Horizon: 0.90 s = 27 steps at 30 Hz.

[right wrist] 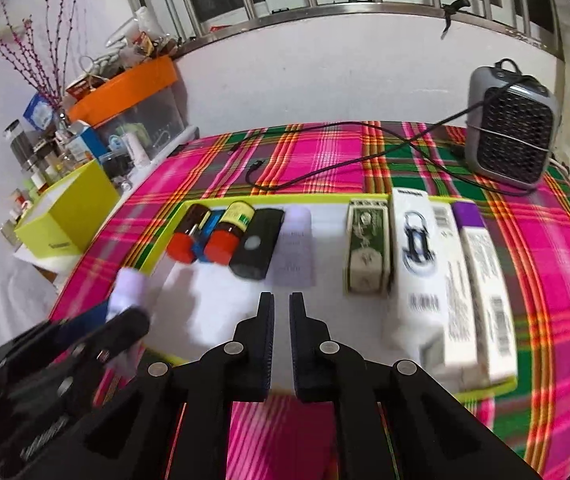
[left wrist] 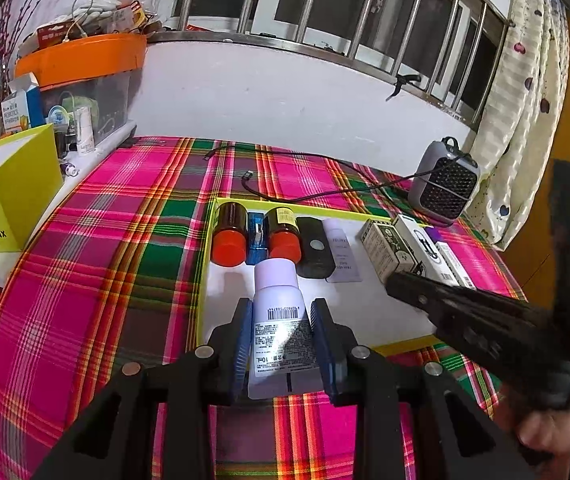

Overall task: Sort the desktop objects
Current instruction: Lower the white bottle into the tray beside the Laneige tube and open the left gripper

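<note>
The left gripper [left wrist: 281, 332] pinches a white bottle [left wrist: 279, 312] by its body, one blue pad [left wrist: 245, 334] on each flank, the lavender cap pointing forward, away from the wrist. The bottle's long axis runs straight along the fingers, toward the row already laid out at the far side of the white tray [left wrist: 369, 312]. Directly ahead of the cap, almost touching it, lies the right-hand orange-capped brown bottle [left wrist: 283, 232]; beside that sit a blue item [left wrist: 257, 236], a second orange-capped bottle [left wrist: 229, 236], a black case [left wrist: 316, 247] and a pale flat packet [left wrist: 340, 250].

The right gripper [right wrist: 281, 308] holds nothing; its jaws stand nearly pressed together with a thin gap, hovering over the bare middle of the tray. It is nearer the boxes [right wrist: 417, 256] lined up on the tray's right part, well apart from the bottle.

The judgement is that the left hand alone owns the coming placement: the bottle already lies parallel to its neighbours, so it likely needs only setting down in the free strip on the near side of the row. Pushing forward risks nudging the orange-capped bottle.
</note>
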Tool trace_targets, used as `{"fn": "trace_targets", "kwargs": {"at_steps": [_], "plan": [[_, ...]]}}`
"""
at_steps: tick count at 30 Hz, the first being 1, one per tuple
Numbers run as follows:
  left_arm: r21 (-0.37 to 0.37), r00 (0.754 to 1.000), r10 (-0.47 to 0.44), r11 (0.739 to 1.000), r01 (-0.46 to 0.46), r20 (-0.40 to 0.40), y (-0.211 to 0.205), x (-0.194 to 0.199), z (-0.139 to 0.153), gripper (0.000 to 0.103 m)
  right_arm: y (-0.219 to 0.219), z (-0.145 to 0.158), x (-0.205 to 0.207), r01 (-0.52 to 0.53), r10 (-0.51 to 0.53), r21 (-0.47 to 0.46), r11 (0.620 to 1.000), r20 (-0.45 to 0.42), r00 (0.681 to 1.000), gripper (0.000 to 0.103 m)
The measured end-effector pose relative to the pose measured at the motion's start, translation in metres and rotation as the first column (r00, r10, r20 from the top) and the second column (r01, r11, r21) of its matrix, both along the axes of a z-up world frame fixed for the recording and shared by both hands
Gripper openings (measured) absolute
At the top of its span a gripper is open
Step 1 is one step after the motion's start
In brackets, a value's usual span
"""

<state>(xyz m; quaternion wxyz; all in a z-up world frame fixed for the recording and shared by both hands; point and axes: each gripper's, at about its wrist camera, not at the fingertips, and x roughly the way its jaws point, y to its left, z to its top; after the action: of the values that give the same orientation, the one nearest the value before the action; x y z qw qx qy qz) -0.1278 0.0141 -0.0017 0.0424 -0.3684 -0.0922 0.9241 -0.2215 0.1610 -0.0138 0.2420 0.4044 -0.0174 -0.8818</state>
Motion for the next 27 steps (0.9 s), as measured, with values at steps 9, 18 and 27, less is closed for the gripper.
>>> {"fn": "trace_targets", "kwargs": {"at_steps": [9,18,27], "plan": [[-0.025,0.999,-0.039,0.999,0.039,0.030,0.018,-0.006,0.002,0.030,0.022,0.006,0.031,0.003,-0.003,-0.014,1.000,-0.018,1.000,0.009],[0.008,0.996,-0.087,0.996,0.086,0.036,0.033,-0.025,0.006,0.030,0.042,0.003,0.040,0.028,-0.028,-0.043,0.999,-0.011,1.000,0.009],[0.035,0.989,-0.139,0.990,0.137,0.050,0.058,-0.059,0.005,0.030,0.055,0.010,0.042,0.037,-0.039,-0.064,0.997,-0.037,0.999,0.009]]}}
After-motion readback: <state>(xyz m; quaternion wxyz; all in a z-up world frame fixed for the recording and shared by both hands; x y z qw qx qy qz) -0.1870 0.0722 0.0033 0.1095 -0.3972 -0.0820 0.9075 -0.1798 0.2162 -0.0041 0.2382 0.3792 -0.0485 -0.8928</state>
